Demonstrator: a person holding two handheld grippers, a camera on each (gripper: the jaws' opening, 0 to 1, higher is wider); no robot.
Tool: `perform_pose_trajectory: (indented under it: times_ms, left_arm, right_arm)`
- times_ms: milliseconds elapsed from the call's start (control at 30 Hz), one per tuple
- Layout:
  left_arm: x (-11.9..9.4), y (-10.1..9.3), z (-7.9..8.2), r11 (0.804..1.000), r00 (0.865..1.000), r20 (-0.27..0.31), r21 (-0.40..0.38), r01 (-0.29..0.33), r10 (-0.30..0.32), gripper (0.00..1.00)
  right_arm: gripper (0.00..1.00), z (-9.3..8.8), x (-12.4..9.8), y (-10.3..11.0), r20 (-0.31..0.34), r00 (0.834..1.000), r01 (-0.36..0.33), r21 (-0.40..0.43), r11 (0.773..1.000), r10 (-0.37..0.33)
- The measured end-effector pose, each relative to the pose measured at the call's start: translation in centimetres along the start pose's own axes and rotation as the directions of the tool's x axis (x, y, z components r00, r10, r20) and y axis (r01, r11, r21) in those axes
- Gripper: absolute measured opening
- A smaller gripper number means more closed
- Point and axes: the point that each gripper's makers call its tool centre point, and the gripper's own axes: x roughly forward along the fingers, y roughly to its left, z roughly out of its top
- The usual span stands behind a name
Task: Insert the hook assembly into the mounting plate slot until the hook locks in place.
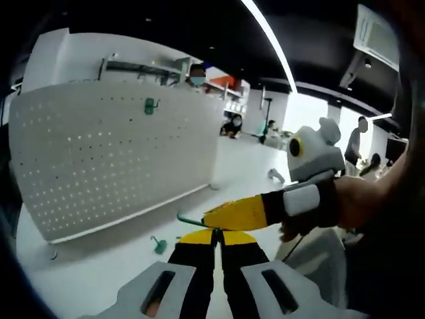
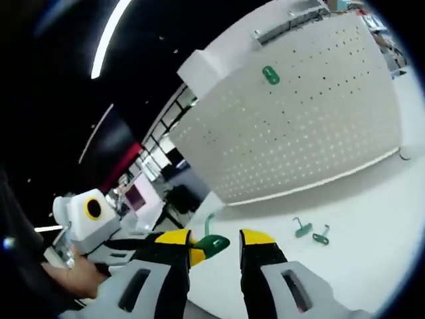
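Left fingers (image 1: 216, 234) clamped on green hook (image 2: 211, 240), right fingers (image 2: 215, 240) apart, pegboard (image 2: 299, 113) well beyond.

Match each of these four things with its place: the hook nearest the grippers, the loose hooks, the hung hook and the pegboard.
Things:
1. nearest hook
2. loose hooks
3. hung hook
4. pegboard

Places:
a. standing upright on the white table
b. lying on the table in front of the board
c. between the spread yellow tips of the right gripper
d. high up on the board's face

Pairs: 1-c, 2-b, 3-d, 4-a
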Motion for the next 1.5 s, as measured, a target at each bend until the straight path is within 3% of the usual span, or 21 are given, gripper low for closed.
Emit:
perform_pose_trajectory:
  times_ms: [100, 233, 400, 600, 700, 900, 1200, 1300, 1467, 1500]
  left_arm:
    - [0.1, -0.1, 0.3, 1.000, 1.000, 0.014, -0.006, -0.002, 0.002, 0.02]
    - [0.2, -0.5, 0.4, 1.000, 1.000, 0.017, 0.018, -0.008, 0.008, 0.02]
    - [0.2, -0.5, 0.4, 1.000, 1.000, 0.020, 0.028, -0.006, 0.006, 0.02]
    - [0.3, -0.6, -0.2, 0.997, 1.000, -0.001, 0.074, -0.001, 0.001, 0.02]
    - [0.3, -0.6, -0.2, 0.998, 1.000, 0.005, 0.064, 0.002, -0.002, 0.02]
    - [0.4, -0.7, -0.4, 0.998, 1.000, -0.008, 0.059, 0.011, -0.010, 0.05]
    - [0.0, -0.4, -0.7, 0.995, 0.999, -0.004, -0.083, 0.052, -0.053, 0.20]
    - [-0.6, 0.5, -0.9, 0.985, 0.998, 0.007, -0.161, 0.059, -0.058, 0.25]
    - [-1.4, 3.1, -1.3, 0.969, 0.999, 0.014, -0.243, 0.040, -0.038, 0.27]
    - [-1.5, 3.3, -1.0, 0.954, 0.998, 0.028, -0.295, 0.058, -0.052, 0.27]
  right_arm:
    - [0.25, 0.2, 0.0, 0.0, 0.018, 1.000, -0.012, 0.077, 0.997, 0.011]
    - [0.20, 0.1, 0.1, 0.2, 0.027, 1.000, -0.019, 0.121, 0.992, 0.016]
    - [0.19, -0.2, 0.0, 0.2, 0.038, 0.999, -0.040, 0.279, 0.959, 0.030]
    - [0.15, -0.3, 0.1, -0.1, 0.037, 0.999, -0.031, 0.278, 0.960, 0.022]
    - [0.14, -0.3, 0.0, -0.3, 0.055, 0.998, -0.043, 0.325, 0.945, 0.026]
    - [0.14, -0.3, -0.2, -0.6, 0.053, 0.998, -0.032, 0.313, 0.949, 0.016]
    - [0.14, 0.4, -0.5, -1.3, 0.057, 0.998, -0.036, 0.300, 0.953, 0.020]
    - [0.14, 0.6, -0.9, -1.5, 0.038, 0.999, -0.041, 0.247, 0.968, 0.033]
    - [0.14, 0.3, -1.2, -1.2, 0.007, 0.998, -0.068, 0.223, 0.972, 0.069]
    - [0.14, 0.2, -1.2, -1.1, 0.002, 0.997, -0.075, 0.213, 0.974, 0.077]
